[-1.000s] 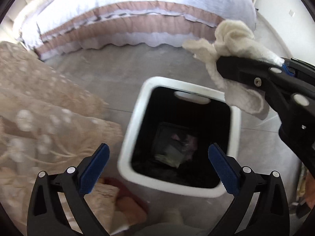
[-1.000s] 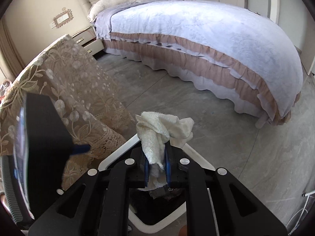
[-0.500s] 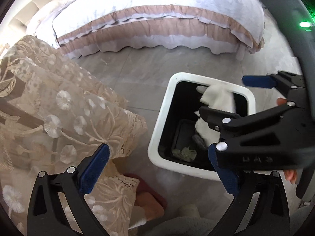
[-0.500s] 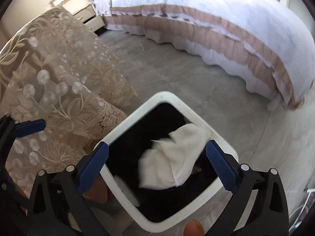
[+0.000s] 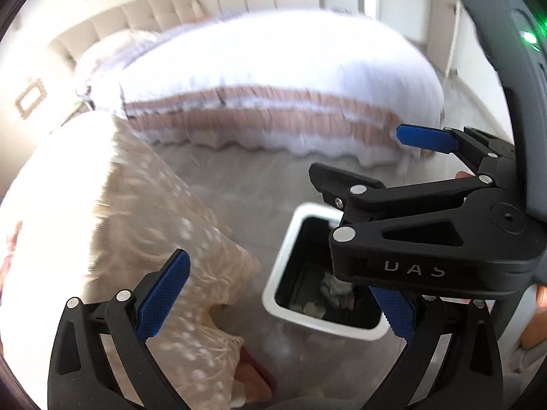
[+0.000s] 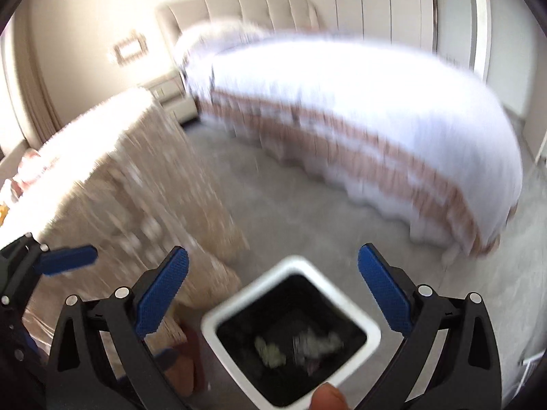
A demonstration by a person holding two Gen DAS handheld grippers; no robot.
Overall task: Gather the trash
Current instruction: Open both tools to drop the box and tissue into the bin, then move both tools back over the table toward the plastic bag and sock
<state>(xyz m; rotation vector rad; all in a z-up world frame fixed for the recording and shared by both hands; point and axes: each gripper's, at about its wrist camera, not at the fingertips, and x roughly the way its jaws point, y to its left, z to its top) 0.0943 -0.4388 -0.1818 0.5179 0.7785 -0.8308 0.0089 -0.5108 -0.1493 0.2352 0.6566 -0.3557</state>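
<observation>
A white square bin (image 6: 371, 329) with a black inside stands on the grey floor. A crumpled white tissue (image 6: 319, 341) and a greenish scrap (image 6: 270, 352) lie at its bottom. My right gripper (image 6: 273, 294) hangs above the bin, open, with nothing between its blue pads. In the left wrist view the bin (image 5: 278, 287) sits low and right of centre, with the trash (image 5: 336, 287) partly hidden by the right gripper (image 5: 379, 160). My left gripper (image 5: 278, 302) is open and empty, above and beside the bin. Its upper pad (image 6: 68, 259) shows at the left edge.
A table under a beige lace cloth (image 6: 136, 177) stands close to the left of the bin. A bed with a white and pink ruffled cover (image 6: 359, 102) fills the back, with a nightstand (image 6: 171, 99) beside it. A person's foot (image 5: 253, 376) is near the bin.
The right gripper opened and let go of the white tissue, which dropped into the bin. Both grippers have since risen, and the views are blurred by motion.
</observation>
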